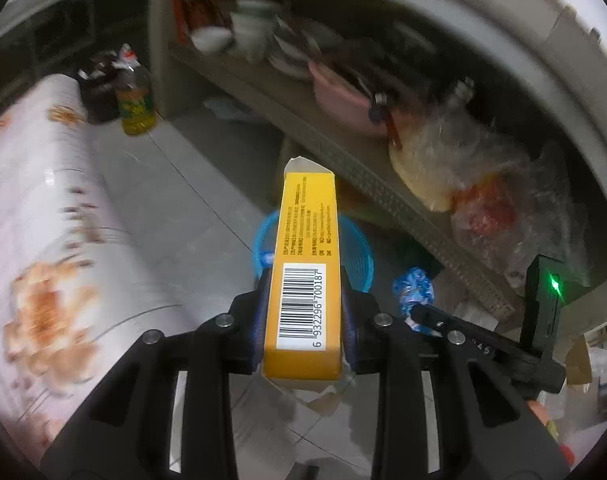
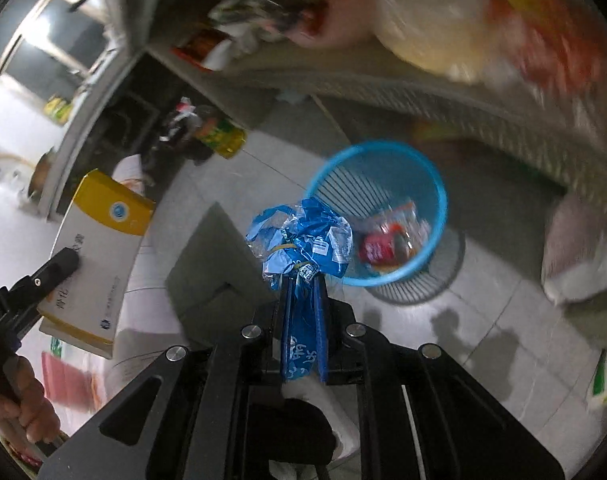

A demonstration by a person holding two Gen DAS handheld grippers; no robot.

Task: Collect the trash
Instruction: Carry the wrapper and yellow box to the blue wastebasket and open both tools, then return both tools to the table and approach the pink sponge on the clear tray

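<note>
My left gripper [image 1: 305,280] is shut on a long yellow carton [image 1: 307,256] with a barcode, held above the floor; the carton also shows in the right wrist view [image 2: 99,248]. Below it stands a blue mesh waste basket [image 1: 361,258], partly hidden by the carton. My right gripper [image 2: 303,280] is shut on a crumpled blue plastic wrapper [image 2: 303,236], also seen in the left wrist view [image 1: 413,290]. It hangs just left of the basket's rim [image 2: 439,200]. Red and clear trash [image 2: 387,240] lies inside the basket.
A shelf unit [image 1: 343,152] with bowls, a pink basin and plastic bags stands behind the basket. A yellow oil bottle [image 1: 135,108] stands on the tiled floor. A flowered tablecloth [image 1: 43,220] covers a table at left.
</note>
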